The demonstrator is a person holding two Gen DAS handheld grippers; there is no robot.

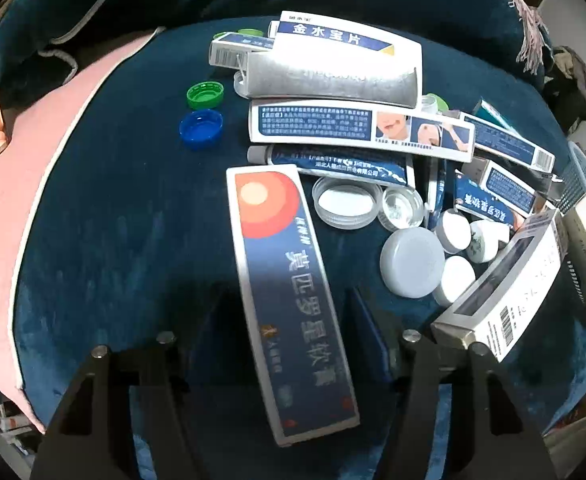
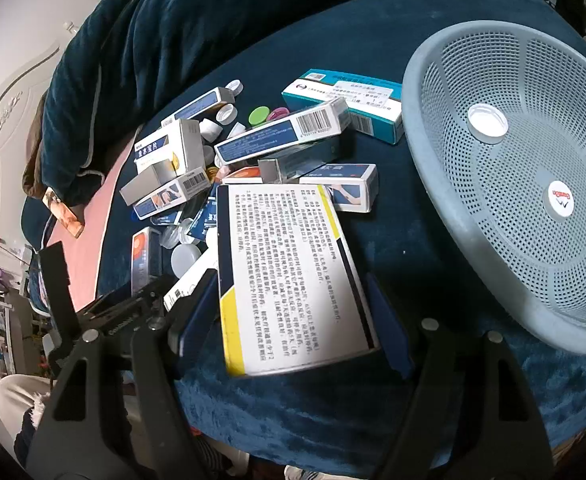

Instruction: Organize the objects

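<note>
We have the long dark-blue ointment carton with the red-orange sun [image 1: 289, 300] lying between the left gripper [image 1: 289, 344] jaws, narrowed around it; pad contact unclear. Right gripper [image 2: 293, 316] jaws clamp the flat white text-printed box [image 2: 289, 276]. Beside it, the grey perforated plastic basket [image 2: 445, 184] holds two white caps.

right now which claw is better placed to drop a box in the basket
Right. The right claw already has the white text-covered box between its fingers, and the grey basket sits just beside it. The left claw is only around the long blue box, with the pile between it and the basket.
</note>
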